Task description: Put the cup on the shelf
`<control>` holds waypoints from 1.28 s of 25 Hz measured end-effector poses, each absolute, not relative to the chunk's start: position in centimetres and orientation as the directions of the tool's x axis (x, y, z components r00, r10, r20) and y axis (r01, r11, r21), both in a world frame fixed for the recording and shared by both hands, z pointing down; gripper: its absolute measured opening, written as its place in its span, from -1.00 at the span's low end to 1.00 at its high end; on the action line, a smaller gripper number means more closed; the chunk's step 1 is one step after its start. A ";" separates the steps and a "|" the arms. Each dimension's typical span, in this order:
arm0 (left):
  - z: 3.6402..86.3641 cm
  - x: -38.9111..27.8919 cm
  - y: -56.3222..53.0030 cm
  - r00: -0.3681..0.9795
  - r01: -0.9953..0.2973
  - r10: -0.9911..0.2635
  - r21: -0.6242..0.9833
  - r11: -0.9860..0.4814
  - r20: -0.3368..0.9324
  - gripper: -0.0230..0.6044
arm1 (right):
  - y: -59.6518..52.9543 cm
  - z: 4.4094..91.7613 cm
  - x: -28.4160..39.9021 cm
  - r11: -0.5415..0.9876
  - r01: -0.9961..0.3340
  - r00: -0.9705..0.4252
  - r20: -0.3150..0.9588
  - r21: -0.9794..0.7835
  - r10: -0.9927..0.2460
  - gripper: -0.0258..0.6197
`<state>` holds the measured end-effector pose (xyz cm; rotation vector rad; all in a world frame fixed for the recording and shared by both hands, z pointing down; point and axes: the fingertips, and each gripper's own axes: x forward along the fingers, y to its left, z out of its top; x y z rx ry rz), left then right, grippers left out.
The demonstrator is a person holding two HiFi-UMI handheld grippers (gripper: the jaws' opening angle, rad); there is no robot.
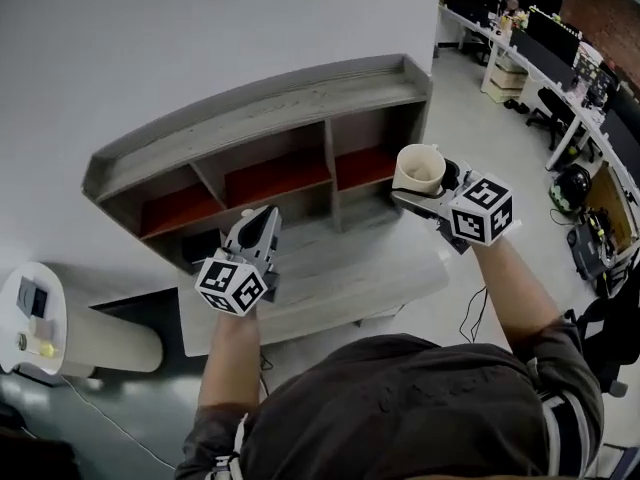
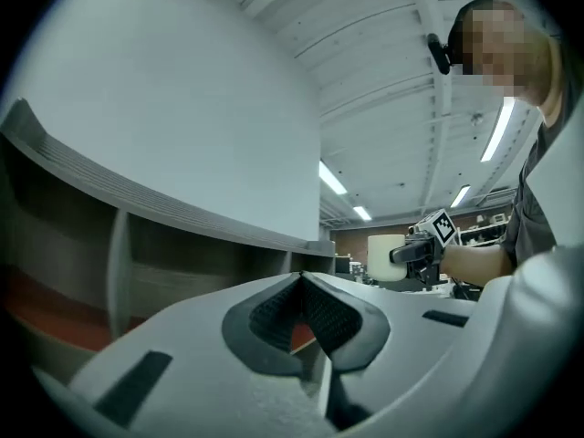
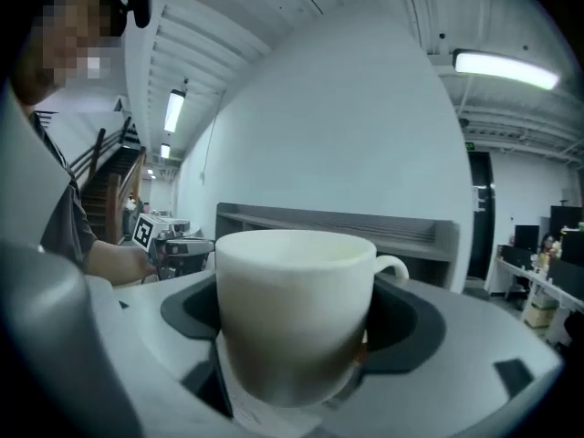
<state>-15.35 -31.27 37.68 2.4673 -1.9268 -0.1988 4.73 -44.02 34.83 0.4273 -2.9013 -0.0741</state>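
Facing the shelf (image 1: pixel 260 108), grey, with red-lined bays under a lipped top board. Holding the left gripper (image 1: pixel 263 218) pressed together and empty, before the shelf's lower ledge. Pinching the cup (image 1: pixel 420 168) upright by its body in the right gripper (image 1: pixel 430 198), in front of the shelf's right bay, not yet resting on any board. Probably best going in level, clearing the bay's roof and seating the base flat before spreading the jaws.

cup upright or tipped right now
Upright: the cup shows its open mouth facing up in the head view, right gripper clamped on its sides.
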 end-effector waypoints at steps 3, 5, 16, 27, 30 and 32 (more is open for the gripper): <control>37.8 -20.8 -28.0 0.153 -0.983 -0.983 0.084 -0.161 -0.097 -0.92 | -42.6 33.7 -2.3 0.977 -0.193 -0.961 0.185 0.086 -0.206 0.41; 37.8 -24.2 -25.7 0.096 -0.991 -0.991 0.082 -0.104 -0.098 -0.93 | -41.4 32.5 -7.0 0.987 -0.132 -0.974 0.171 0.091 -0.146 0.41; 35.9 -40.8 -13.1 -0.181 -0.983 -0.979 0.026 0.179 -0.092 -0.92 | -32.9 25.1 -31.6 0.977 0.146 -0.985 0.114 0.157 0.128 0.41; 35.2 -48.4 -3.0 -0.354 -0.935 -0.932 -0.007 0.356 -0.083 -0.93 | -24.3 23.0 -51.3 0.931 0.300 -0.951 0.136 0.206 0.277 0.41; 35.5 -49.1 -1.1 -0.386 -0.922 -0.919 -0.001 0.387 -0.082 -0.93 | -22.8 22.9 -55.0 0.927 0.317 -0.945 0.148 0.199 0.292 0.41; 35.6 -49.7 0.1 -0.406 -0.913 -0.910 -0.002 0.407 -0.080 -0.93 | -22.2 23.1 -57.1 0.928 0.319 -0.944 0.156 0.194 0.292 0.41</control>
